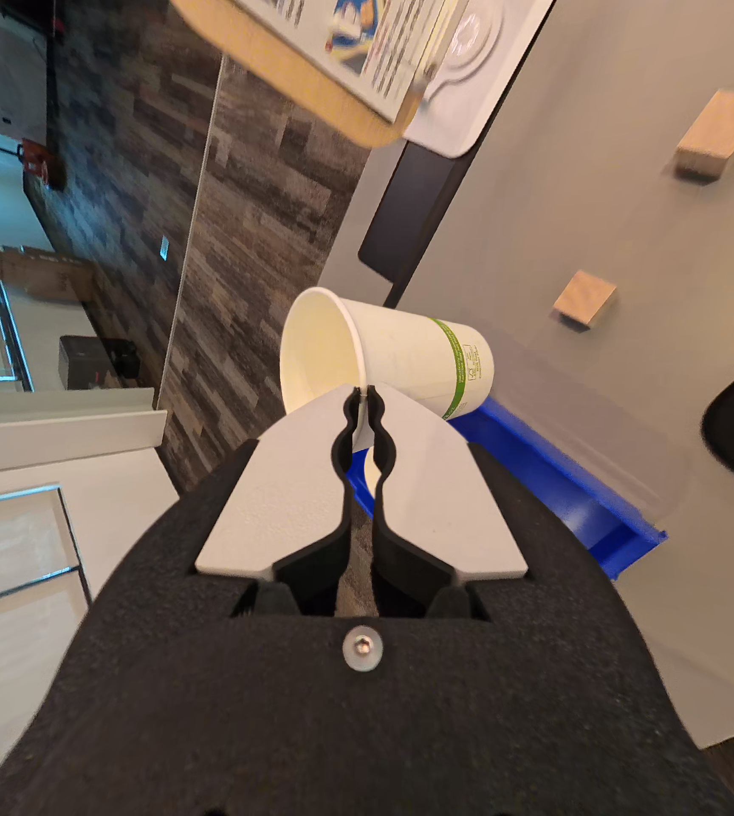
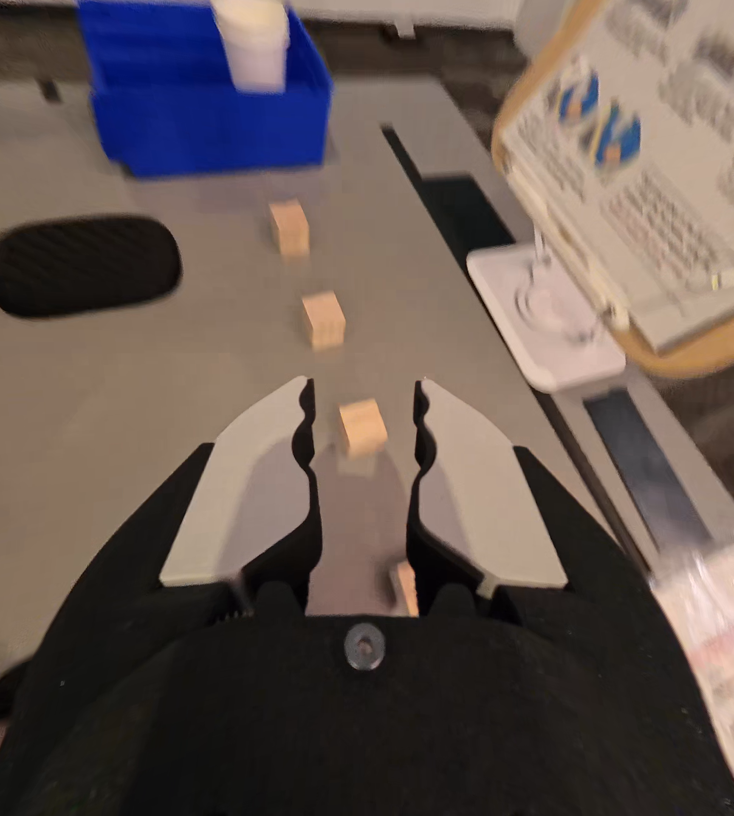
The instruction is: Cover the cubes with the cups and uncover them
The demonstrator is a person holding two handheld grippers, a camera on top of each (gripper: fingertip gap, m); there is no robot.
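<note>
Between the closed fingertips of the left gripper [image 1: 364, 388], the rim of a white paper cup [image 1: 394, 353] is pinched; the cup is held on its side above a blue bin [image 1: 577, 499], mouth leftward in this view. Beyond the right gripper [image 2: 363, 384], held apart, wooden cubes [image 2: 363, 426] are lined along the grey table [image 2: 135, 375].

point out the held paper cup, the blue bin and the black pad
paper cup [image 1: 405, 353], left wrist view, on its white side wall
blue bin [image 2: 224, 132], right wrist view, on its front wall
black pad [image 2: 83, 265], right wrist view, on its middle
</note>
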